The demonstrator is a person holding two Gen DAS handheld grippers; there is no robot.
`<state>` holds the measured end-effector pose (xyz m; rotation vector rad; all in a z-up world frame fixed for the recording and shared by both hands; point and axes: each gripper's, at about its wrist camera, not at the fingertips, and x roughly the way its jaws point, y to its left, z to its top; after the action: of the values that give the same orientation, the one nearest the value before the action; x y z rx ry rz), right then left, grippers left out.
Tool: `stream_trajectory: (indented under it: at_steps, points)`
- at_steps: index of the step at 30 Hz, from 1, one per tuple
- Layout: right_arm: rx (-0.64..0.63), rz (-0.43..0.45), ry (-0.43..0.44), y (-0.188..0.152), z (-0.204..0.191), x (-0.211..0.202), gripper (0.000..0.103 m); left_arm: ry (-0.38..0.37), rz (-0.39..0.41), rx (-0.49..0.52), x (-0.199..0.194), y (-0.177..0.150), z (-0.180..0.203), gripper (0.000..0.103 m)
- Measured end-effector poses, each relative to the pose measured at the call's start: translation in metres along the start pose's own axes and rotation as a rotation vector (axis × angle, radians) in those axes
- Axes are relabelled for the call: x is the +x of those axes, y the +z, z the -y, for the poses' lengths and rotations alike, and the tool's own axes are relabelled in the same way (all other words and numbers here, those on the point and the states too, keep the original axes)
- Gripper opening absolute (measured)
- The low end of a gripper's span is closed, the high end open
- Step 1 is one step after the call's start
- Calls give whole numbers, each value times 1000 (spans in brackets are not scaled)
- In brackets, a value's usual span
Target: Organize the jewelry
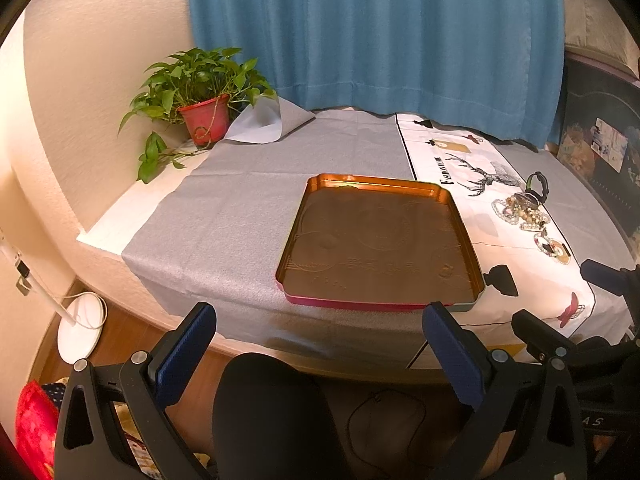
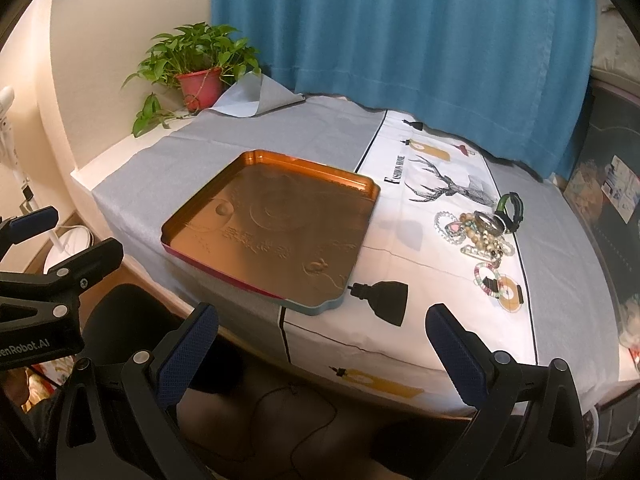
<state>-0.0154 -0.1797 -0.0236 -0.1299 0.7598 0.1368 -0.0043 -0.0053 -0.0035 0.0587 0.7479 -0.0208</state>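
Note:
A shallow copper-coloured tin tray (image 1: 460, 236) (image 2: 188, 216) lies empty on the table. A pile of bead bracelets (image 1: 520, 210) (image 2: 476, 232) lies right of it on a white printed cloth, with a green and black watch (image 1: 538, 184) (image 2: 510, 206) behind the pile and one pastel bracelet (image 1: 550, 245) (image 2: 490, 278) in front. My left gripper (image 1: 320, 316) is open and empty, held off the table's near edge in front of the tray. My right gripper (image 2: 322, 318) is open and empty, near the table's front edge, right of the tray's corner.
A potted plant in a red pot (image 1: 206, 120) (image 2: 200, 86) stands at the far left corner. A blue curtain (image 1: 380, 40) hangs behind the table. A grey cloth (image 1: 240, 208) covers the left part. A white lamp base (image 1: 82, 328) stands on the floor.

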Motion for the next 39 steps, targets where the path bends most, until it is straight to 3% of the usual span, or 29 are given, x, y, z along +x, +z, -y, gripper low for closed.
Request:
stream_trajectory:
  at_steps: [39]
  points:
    - [-3,-3,-6,-1,-2,-3,103,3,0,9,0,-3,1,103]
